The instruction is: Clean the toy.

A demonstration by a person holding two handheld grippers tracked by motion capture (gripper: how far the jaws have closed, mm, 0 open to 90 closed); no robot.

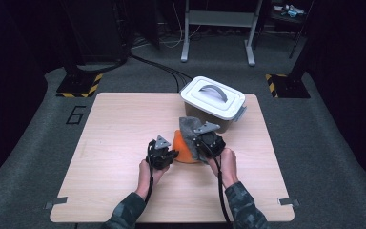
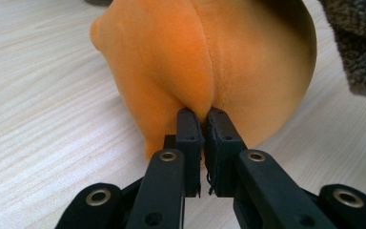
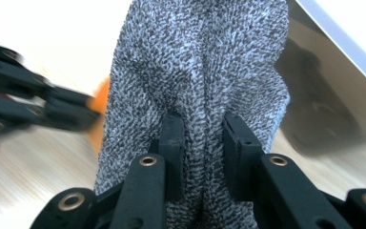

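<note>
One orange cloth (image 1: 185, 150); one grey knitted cloth (image 1: 189, 128); one lidded storage box (image 1: 213, 103); two grippers; one table (image 1: 119, 143).

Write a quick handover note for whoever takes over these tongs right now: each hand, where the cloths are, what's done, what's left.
Left tongs: shut on a pinched fold of the orange cloth, which sits bunched on the table.
Right tongs: shut on the grey cloth, held up and draped against the orange one.
White lidded box: behind the cloths at the table's far edge, lid on.
Done: both cloths gripped, one per hand.
Left: the two cloths are not yet apart; probably pull them apart next. Where they should end up cannot be told from here.
</note>
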